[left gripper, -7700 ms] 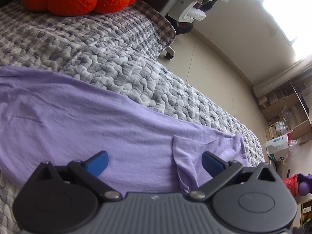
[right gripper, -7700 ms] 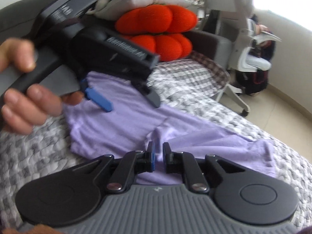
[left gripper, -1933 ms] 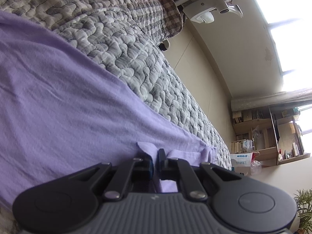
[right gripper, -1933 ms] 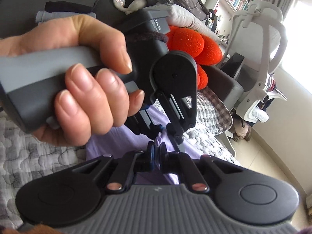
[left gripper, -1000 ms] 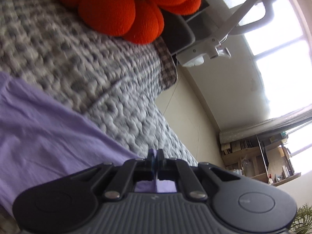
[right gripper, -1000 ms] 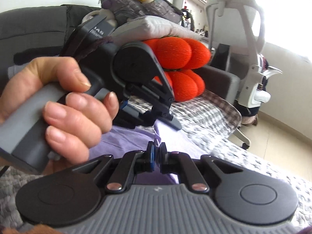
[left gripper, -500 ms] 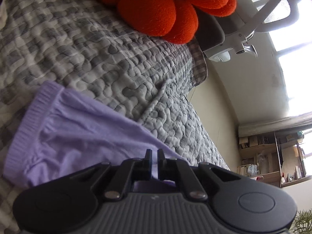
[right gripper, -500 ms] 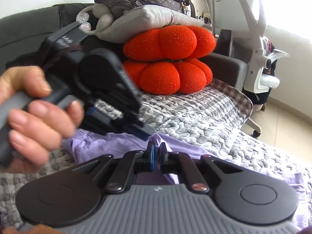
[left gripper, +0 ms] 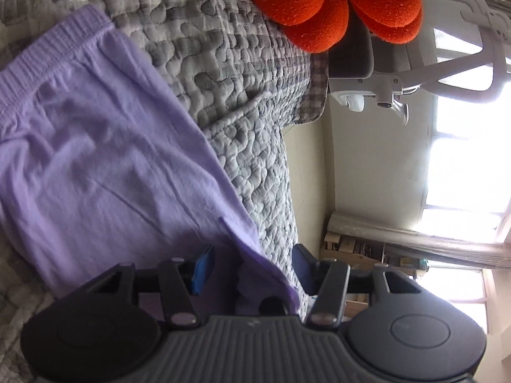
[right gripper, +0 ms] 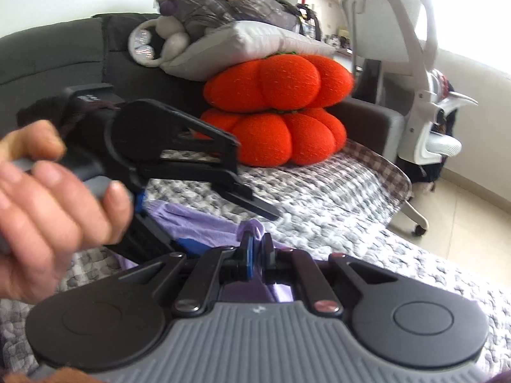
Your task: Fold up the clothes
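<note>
A purple garment (left gripper: 105, 159) lies spread on a grey quilted blanket (left gripper: 242, 102), its ribbed band toward the far left corner in the left wrist view and a loose folded flap lying near the camera. The left gripper (left gripper: 252, 268) sits over that near edge with its jaws spread wide apart; the flap of cloth lies between the two fingers, but neither blue pad presses on it. The right gripper (right gripper: 255, 252) has its jaws drawn together on a small bunched tuft of the same purple cloth, which pokes up just past the fingertips. In the right wrist view a person's hand (right gripper: 48, 210) wraps the handle of the left gripper, which reaches across low above the garment. Behind the blanket, two orange pumpkin-shaped cushions (right gripper: 278, 115) are stacked one on the other, with a grey pillow (right gripper: 242, 48) resting on top and a soft toy (right gripper: 159, 44) beside it, against a dark sofa back (right gripper: 57, 60). A white office chair (right gripper: 412, 73) stands beside the sofa on the pale floor.
</note>
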The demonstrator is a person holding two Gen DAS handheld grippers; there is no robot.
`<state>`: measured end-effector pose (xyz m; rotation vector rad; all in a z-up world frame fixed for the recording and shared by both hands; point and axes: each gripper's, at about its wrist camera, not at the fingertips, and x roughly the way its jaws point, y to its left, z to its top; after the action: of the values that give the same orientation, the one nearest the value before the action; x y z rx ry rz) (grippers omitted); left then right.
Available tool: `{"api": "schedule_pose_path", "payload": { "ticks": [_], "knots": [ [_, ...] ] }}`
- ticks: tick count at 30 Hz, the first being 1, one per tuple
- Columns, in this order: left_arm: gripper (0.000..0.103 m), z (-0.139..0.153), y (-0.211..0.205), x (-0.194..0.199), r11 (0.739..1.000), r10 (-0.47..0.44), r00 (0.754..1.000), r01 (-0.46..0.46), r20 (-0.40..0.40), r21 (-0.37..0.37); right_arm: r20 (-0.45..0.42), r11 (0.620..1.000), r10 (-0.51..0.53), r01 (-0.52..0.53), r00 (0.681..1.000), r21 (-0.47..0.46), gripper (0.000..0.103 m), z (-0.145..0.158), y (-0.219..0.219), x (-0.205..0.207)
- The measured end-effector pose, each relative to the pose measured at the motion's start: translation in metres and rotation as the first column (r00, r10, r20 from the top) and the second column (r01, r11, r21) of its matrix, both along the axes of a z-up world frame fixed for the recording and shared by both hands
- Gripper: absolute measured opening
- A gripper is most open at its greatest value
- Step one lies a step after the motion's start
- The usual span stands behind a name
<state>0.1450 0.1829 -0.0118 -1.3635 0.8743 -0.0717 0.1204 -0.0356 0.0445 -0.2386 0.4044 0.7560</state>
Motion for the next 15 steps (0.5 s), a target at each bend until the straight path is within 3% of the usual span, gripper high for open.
{"api": "schedule_pose_path", "payload": {
  "ticks": [1, 3, 5, 15],
  "knots": [
    [0.046, 0.0, -0.001, 0.001, 1.0, 0.005, 1.0, -0.005, 0.002, 0.01, 0.004, 1.0, 0.008, -0.008, 1.0, -0.001, 0.005, 0.0, 0.001, -0.001],
    [0.014, -0.001, -0.002, 0.004, 1.0, -0.006, 1.0, 0.006, 0.01, 0.025, 0.011, 1.0, 0.023, -0.023, 1.0, -0.002, 0.005, 0.001, 0.003, -0.002],
    [0.005, -0.004, -0.002, 0.007, 1.0, -0.016, 1.0, 0.016, 0.018, 0.01, 0.016, 1.0, 0.027, -0.027, 0.999, -0.004, 0.005, 0.0, 0.006, -0.004],
    [0.001, 0.02, 0.014, 0.004, 0.989, 0.001, 0.99, -0.021, 0.138, 0.147, 0.025, 0.999, 0.03, -0.03, 0.999, 0.035, 0.005, -0.001, 0.014, -0.011]
  ]
}}
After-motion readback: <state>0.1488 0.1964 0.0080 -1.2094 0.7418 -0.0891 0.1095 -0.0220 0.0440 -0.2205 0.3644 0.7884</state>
